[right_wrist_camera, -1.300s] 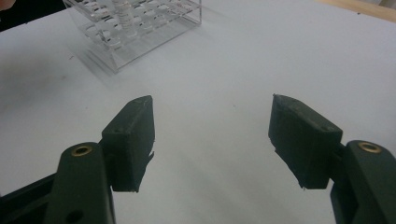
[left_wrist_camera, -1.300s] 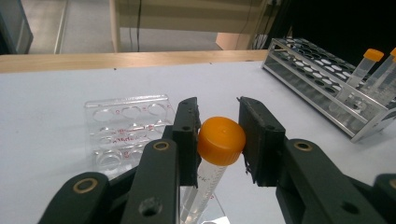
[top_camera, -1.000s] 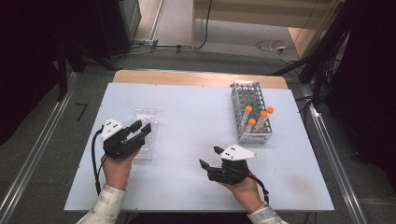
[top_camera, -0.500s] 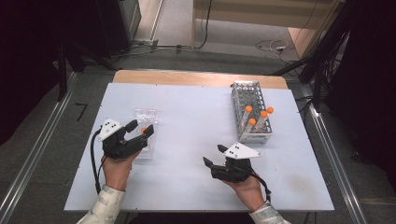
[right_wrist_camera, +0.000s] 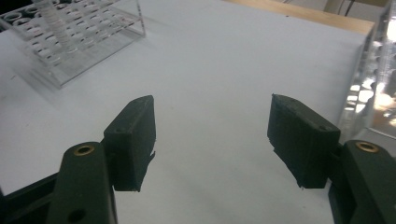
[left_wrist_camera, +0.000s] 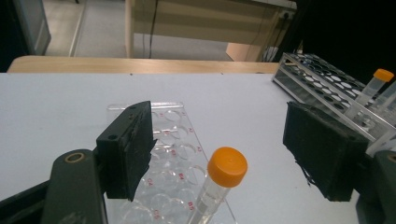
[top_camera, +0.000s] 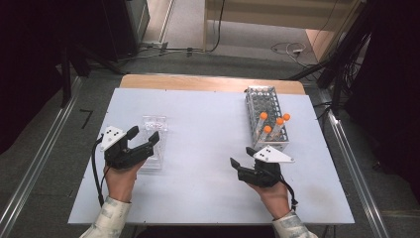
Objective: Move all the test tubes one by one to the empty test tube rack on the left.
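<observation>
Now the left gripper (left_wrist_camera: pixel 219 154), jaws just spread, leaves the tube (left_wrist_camera: pixel 219 186) standing free in the clear rack (top_camera: pixel 152 144) on the desk (top_camera: pixel 208 124), while the right gripper (top_camera: pixel 236 165) hangs open and empty near the wire rack (top_camera: pixel 262 106), likely for another tube.

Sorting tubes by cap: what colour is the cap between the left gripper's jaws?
Orange cap, clearest in the left gripper view.

Wire rack (top_camera: pixel 265 106) holding perhaps four orange-capped tubes (top_camera: pixel 280 121).
</observation>
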`<state>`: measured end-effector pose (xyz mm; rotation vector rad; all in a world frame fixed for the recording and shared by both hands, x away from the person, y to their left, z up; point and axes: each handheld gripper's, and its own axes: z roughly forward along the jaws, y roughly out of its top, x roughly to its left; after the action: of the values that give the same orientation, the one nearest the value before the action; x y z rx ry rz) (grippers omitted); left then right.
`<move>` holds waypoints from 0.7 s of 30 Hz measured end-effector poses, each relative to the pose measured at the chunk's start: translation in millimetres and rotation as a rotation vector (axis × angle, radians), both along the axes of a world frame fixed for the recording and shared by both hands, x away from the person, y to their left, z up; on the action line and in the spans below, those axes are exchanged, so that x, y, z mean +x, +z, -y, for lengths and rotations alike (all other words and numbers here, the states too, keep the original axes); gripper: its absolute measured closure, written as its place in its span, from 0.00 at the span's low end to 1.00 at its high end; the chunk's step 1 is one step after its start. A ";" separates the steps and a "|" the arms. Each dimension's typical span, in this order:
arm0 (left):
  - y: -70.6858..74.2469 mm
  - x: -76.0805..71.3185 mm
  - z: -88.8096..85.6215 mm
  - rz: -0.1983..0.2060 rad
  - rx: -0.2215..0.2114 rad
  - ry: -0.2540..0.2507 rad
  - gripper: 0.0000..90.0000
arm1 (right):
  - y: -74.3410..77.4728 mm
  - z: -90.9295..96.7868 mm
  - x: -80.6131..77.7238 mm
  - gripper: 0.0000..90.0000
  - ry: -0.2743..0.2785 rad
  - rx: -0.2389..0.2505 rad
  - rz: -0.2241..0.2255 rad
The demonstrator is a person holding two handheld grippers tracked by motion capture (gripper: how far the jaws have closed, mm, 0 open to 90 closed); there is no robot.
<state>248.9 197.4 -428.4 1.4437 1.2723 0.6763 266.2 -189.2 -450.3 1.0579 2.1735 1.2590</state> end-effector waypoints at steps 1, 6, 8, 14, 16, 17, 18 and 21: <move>1.0 -0.5 -1.4 0.003 -0.001 0.008 0.26 | 0.0 0.0 0.0 0.35 0.000 0.000 0.000; 4.5 -2.7 -8.0 0.016 -0.012 0.029 0.25 | 2.5 18.9 6.8 0.35 -0.063 0.019 0.006; 5.6 -3.4 -9.5 0.019 -0.015 0.033 0.25 | 2.5 22.0 8.3 0.35 -0.075 0.019 0.010; 7.1 -4.3 -11.4 0.025 -0.014 0.039 0.24 | 1.4 39.1 17.0 0.36 -0.154 0.030 0.010; 7.3 -4.5 -11.2 0.025 -0.010 0.038 0.24 | 0.9 42.3 19.1 0.36 -0.173 0.030 0.010; 7.3 -4.5 -11.2 0.025 -0.010 0.038 0.24 | 0.5 43.7 20.3 0.37 -0.179 0.032 0.014; 7.3 -4.5 -10.9 0.026 -0.008 0.038 0.24 | 0.4 44.9 21.3 0.37 -0.189 0.030 0.019; 7.7 -4.8 -10.4 0.027 -0.001 0.039 0.24 | 0.1 47.3 23.7 0.38 -0.210 0.034 0.024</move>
<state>244.1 207.8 -420.7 1.4070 1.2826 0.7190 289.9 -236.5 -450.2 1.2414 1.9708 1.2091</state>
